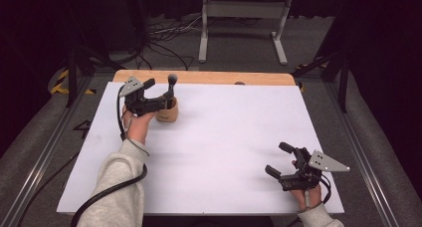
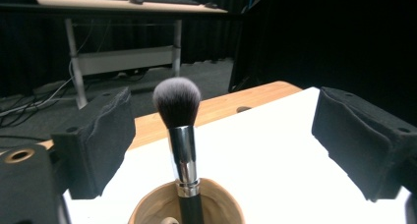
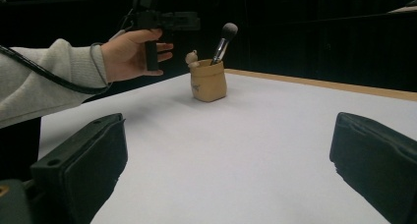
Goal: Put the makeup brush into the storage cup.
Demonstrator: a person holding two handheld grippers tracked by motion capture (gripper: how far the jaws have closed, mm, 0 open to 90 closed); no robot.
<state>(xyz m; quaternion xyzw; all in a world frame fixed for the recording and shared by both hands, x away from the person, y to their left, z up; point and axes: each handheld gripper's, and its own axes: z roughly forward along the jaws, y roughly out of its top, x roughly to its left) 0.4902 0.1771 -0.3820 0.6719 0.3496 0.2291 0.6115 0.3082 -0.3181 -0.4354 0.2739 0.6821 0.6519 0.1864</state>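
Note:
A tan cup [image 1: 166,112] stands at the far left of the white table top [image 1: 224,147]. In it a makeup brush [image 1: 172,80] with a dark handle, silver ferrule and grey bristles stands upright. My left gripper [image 1: 160,93] hovers over the cup, open. In the left gripper view the brush [image 2: 177,103] rises from the cup [image 2: 221,200] between the two pads, clear of both. My right gripper [image 1: 278,159] rests near the front right edge, open, with nothing between its jaws. In the right gripper view the cup [image 3: 209,81], the brush [image 3: 223,37] and the left gripper [image 3: 169,21] show farther off.
A wooden strip [image 1: 209,77] runs along the table's far edge. Behind it stand a white desk frame [image 1: 244,18] and loose floor cables [image 1: 164,33]. A small rounded object [image 3: 192,58] sits at the cup's rim.

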